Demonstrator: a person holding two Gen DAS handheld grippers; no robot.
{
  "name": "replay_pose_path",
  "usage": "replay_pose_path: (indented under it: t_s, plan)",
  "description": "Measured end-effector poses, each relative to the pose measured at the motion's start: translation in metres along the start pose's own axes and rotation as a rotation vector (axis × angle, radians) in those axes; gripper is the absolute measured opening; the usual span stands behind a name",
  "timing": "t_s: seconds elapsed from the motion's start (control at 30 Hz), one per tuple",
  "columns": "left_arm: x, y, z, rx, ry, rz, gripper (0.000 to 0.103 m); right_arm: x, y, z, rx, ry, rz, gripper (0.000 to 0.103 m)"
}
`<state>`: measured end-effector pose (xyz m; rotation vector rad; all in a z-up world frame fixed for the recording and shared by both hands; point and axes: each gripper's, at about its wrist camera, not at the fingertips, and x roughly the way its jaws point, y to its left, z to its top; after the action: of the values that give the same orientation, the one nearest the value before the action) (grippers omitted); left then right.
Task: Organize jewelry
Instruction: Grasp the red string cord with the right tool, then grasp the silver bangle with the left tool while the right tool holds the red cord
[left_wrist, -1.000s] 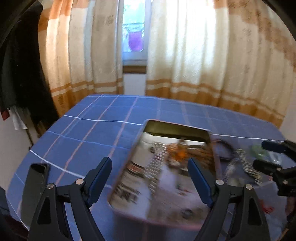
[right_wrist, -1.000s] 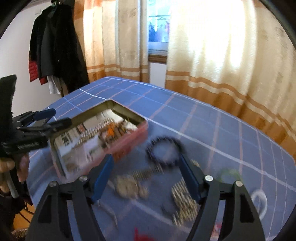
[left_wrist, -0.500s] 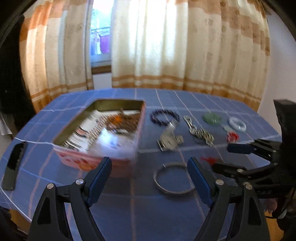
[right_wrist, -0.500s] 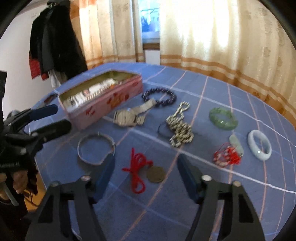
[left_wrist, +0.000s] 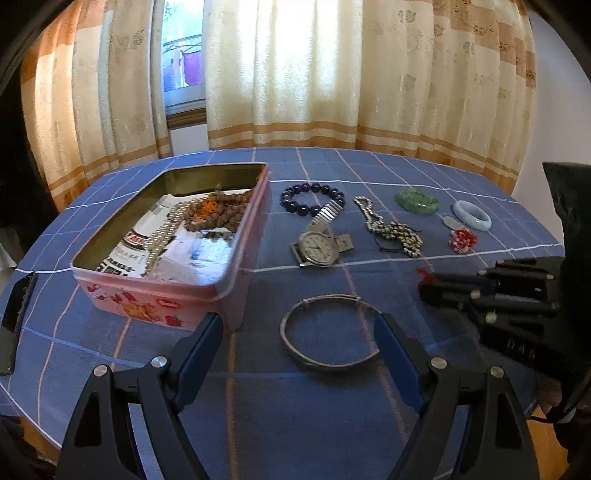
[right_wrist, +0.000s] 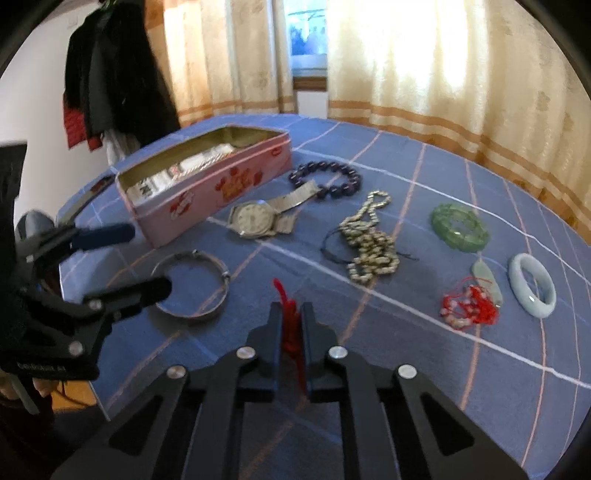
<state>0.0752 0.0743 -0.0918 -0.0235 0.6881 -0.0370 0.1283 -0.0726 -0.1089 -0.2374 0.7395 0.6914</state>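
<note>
The right gripper (right_wrist: 291, 332) has its jaws pinched tight on the red cord (right_wrist: 290, 325), which runs lengthwise between them, its frayed tip poking out toward 12 o'clock. What hangs from the cord's other end is hidden under the jaws. The coming move, as I judge it, turns on where the tin (right_wrist: 207, 184) lies from this grip: in the right wrist view it sits at about 10 o'clock, well apart, with the bangle (right_wrist: 192, 284) and the watch (right_wrist: 258, 218) lying between. The tin's long axis runs from 8 to 2 o'clock there, its open top facing up, so the cord would have to clear the near pink wall before being lowered in. The left gripper (left_wrist: 295, 354) hangs wide open and empty over the cloth (left_wrist: 295, 424), its fingers either side of the bangle (left_wrist: 328, 332) but not touching it. In its own view the tin (left_wrist: 166, 295) is at 10 o'clock, just beside the left finger, so the left hand is the nearer to the tin, though the right one carries the load.
</note>
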Motion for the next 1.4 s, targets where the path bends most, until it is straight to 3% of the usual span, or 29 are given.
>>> replay_pose_path:
  t_s: [0.2,0.6,0.73,1.1,1.4]
  plan:
    - [0.011,-0.019,0.003,0.051,0.038,-0.013,0.084,-0.013,-0.023,-0.003,0.072,-0.055,-0.046,0.010]
    - [0.032,-0.025,0.006,0.029,0.119,-0.012,0.084,-0.023,-0.034,-0.005,0.116,-0.099,-0.018,0.010]
    - [0.030,-0.026,0.005,0.037,0.106,0.001,0.075,-0.023,-0.032,-0.005,0.103,-0.105,-0.020,0.010]
    - [0.023,-0.023,0.008,0.023,0.065,-0.022,0.075,-0.024,-0.034,-0.005,0.110,-0.112,-0.017,0.010]
    - [0.012,-0.027,0.017,0.049,-0.023,0.019,0.075,-0.028,-0.034,-0.006,0.112,-0.134,-0.027,0.010]
